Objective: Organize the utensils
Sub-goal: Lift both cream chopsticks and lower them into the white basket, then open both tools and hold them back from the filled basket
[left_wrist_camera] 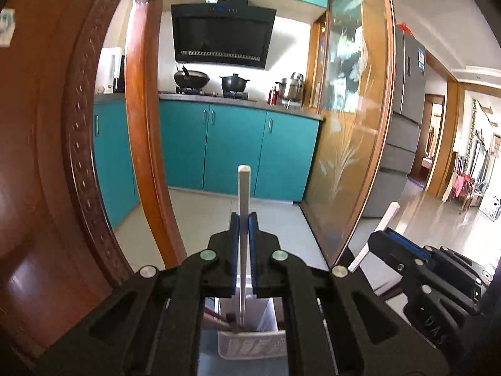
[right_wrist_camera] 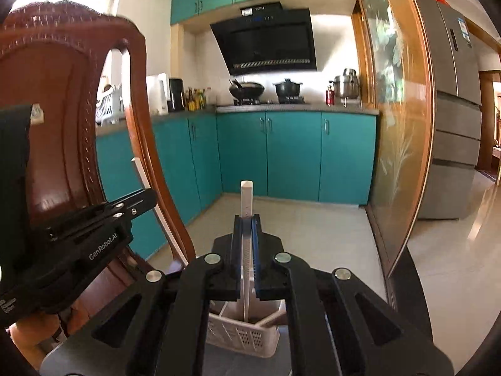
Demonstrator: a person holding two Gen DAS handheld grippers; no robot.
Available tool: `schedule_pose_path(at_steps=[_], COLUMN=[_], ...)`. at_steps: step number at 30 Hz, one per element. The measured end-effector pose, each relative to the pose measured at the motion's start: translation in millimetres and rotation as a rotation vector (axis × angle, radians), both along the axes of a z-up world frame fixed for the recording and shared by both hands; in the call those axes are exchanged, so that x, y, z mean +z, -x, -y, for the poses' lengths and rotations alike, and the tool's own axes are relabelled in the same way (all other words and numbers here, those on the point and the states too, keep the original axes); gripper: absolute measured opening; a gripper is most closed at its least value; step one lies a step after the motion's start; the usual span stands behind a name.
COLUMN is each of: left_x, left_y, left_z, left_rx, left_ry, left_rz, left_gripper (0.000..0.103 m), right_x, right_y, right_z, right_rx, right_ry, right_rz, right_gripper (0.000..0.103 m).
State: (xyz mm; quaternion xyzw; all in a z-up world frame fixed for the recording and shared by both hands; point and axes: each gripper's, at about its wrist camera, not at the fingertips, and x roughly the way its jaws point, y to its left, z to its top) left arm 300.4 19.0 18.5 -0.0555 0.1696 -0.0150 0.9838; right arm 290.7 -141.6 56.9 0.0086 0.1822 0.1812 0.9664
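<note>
My left gripper (left_wrist_camera: 243, 219) is shut on a white chopstick (left_wrist_camera: 243, 188) that stands upright, its lower tip reaching down into a white perforated basket (left_wrist_camera: 266, 344). My right gripper (right_wrist_camera: 246, 221) is shut on a second white chopstick (right_wrist_camera: 246, 197), also upright, with its tip inside the same basket (right_wrist_camera: 231, 335). A brown wooden utensil (right_wrist_camera: 273, 319) lies in the basket. Each gripper shows in the other's view: the right gripper (left_wrist_camera: 389, 235) at the right edge, the left gripper (right_wrist_camera: 141, 202) at the left, both holding their sticks tilted.
A carved wooden chair back (left_wrist_camera: 47, 156) rises close on the left. The basket rests on a grey tabletop (right_wrist_camera: 219, 363). Beyond are teal cabinets (left_wrist_camera: 235, 147), a glass sliding door (left_wrist_camera: 350, 125) and a grey fridge (right_wrist_camera: 451, 109).
</note>
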Motion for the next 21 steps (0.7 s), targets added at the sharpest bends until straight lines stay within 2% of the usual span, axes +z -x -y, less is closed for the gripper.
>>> schedule_pose_path(at_steps=[1, 3, 7, 8, 9, 10, 12, 14, 15, 19, 21], left_x=[1, 2, 6, 5, 3, 0, -10, -20, -24, -34, -31], left_y=[4, 15, 56, 73, 88, 104, 144, 173, 186, 241, 260], left_z=[-2, 0, 4, 6, 7, 10, 14, 18, 19, 18, 18], left_rx=[0.006, 0.008, -0.001, 0.0, 0.002, 0.003, -0.005, -0.021, -0.023, -0.027, -0.023], left_ry=[-0.001, -0.011, -0.055, -0.066, -0.08, -0.092, -0.107, -0.119, -0.125, -0.13, -0.142], left_rz=[0.005, 0.02, 0.038, 0.045, 0.055, 0.069, 0.084, 0.091, 0.09, 0.08, 0.098], left_gripper=[0.009, 0.022, 0.026, 0.034, 0.044, 0.049, 0.067, 0.077, 0.083, 0.094, 0.099], right_x=[-1, 2, 20, 24, 28, 29, 29, 22, 17, -6, -15], right_y=[-1, 7, 38, 49, 66, 82, 110, 134, 142, 171, 186], right_z=[-1, 2, 15, 21, 30, 39, 55, 71, 76, 88, 86], right_rx=[-0.001, -0.004, 0.005, 0.006, -0.007, -0.024, -0.058, -0.106, -0.128, -0.181, -0.181], right_ry=[0.001, -0.006, -0.028, -0.038, -0.045, -0.048, -0.044, -0.024, -0.012, 0.038, 0.041], right_rz=[-0.002, 0.018, 0.087, 0.107, 0.135, 0.16, 0.196, 0.211, 0.209, 0.143, 0.128], right_gripper=[0.008, 0.017, 0.037, 0.047, 0.053, 0.062, 0.071, 0.083, 0.086, 0.1, 0.1])
